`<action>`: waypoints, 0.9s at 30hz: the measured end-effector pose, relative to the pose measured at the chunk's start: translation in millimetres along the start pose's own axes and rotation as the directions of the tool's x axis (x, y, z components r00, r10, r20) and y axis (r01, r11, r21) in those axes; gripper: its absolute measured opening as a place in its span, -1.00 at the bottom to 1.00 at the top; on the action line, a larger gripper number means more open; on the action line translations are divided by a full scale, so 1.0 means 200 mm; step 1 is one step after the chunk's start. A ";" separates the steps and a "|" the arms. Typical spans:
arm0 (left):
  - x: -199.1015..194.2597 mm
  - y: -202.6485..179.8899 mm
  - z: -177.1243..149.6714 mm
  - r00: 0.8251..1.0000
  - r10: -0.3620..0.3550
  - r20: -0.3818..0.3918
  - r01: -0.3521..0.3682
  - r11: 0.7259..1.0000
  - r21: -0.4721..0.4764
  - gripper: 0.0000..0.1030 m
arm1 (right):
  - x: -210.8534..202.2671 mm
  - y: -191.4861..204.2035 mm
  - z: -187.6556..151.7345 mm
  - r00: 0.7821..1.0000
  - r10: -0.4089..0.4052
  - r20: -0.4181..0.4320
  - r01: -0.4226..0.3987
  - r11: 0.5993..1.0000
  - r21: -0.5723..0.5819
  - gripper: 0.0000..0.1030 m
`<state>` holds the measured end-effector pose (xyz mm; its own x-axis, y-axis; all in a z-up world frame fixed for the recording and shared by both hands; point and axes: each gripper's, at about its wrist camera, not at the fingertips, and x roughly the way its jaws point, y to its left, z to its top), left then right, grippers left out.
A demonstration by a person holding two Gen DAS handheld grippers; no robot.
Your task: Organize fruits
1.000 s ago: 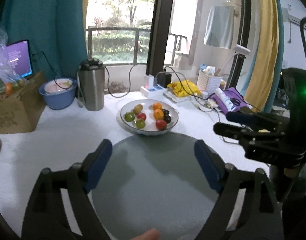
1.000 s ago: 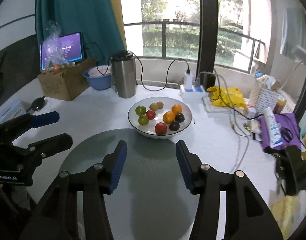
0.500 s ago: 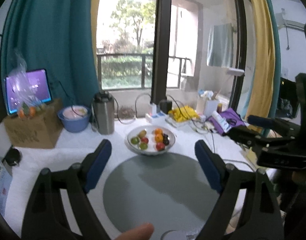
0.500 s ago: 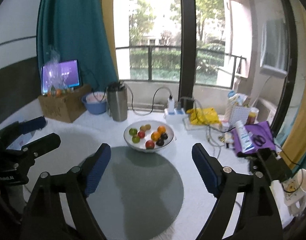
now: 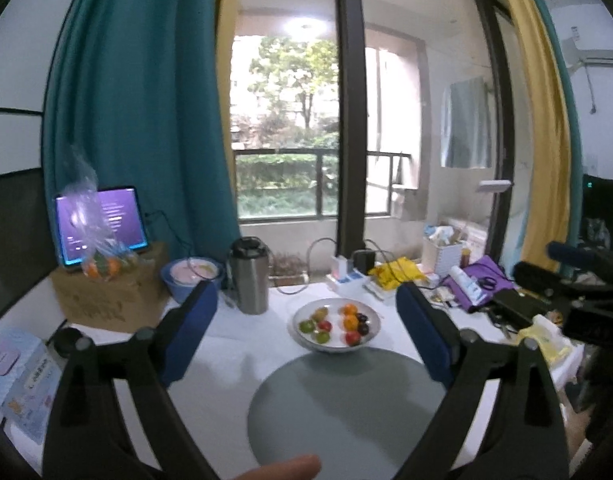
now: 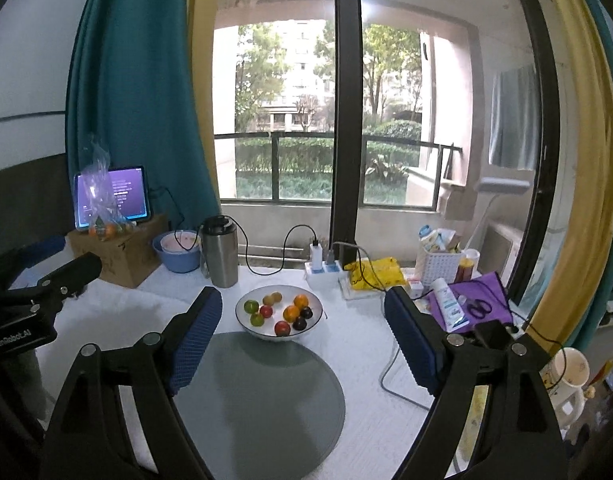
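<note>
On the white table (image 6: 366,344) sits a white bowl (image 6: 280,334) full of small fruit. It holds green ones (image 6: 251,306), red ones (image 6: 281,328), two orange ones (image 6: 291,313) and two dark ones (image 6: 299,323). The bowl stands just behind a big round grey mat (image 6: 258,404), touching its far edge.

The left claw (image 5: 306,338) is wide open and holds nothing. It hangs above the mat, well back from the bowl. The right claw (image 6: 302,338) is wide open too, with nothing between its blue pads (image 6: 194,338). The bowl shows in the gap between them, farther off.

Behind the bowl stands a metal cup (image 6: 220,256) and, left of it, a blue bowl (image 6: 176,252). A brown box (image 6: 122,256) with a bag of fruit (image 6: 102,226) on top stands at the far left. A lit screen (image 6: 112,196) stands behind the bag. A purple cloth (image 6: 476,300) lies at the right.
</note>
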<state>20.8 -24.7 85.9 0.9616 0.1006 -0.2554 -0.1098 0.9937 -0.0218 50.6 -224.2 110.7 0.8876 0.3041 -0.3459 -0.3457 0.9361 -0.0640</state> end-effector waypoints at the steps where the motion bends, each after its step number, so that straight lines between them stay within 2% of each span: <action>1: 0.00 0.00 0.00 1.000 -0.002 -0.010 0.002 1.000 -0.003 0.78 | -0.02 0.00 0.01 1.000 -0.005 0.004 0.005 1.000 0.002 0.67; 12: -0.08 0.07 -0.02 0.999 0.037 0.017 -0.037 0.998 -0.051 0.78 | -0.07 -0.02 -0.01 1.000 -0.018 0.010 0.018 0.999 0.030 0.67; 27: -0.08 0.05 -0.04 1.000 -0.017 -0.004 0.017 0.998 -0.064 0.79 | -0.03 -0.01 -0.05 1.000 -0.017 0.001 0.017 1.000 0.020 0.67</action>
<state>2.0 -16.5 82.9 0.9623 0.0834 -0.2589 -0.1093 0.9901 -0.0876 43.7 -230.3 103.5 0.8936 0.2888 -0.3436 -0.3247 0.9445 -0.0507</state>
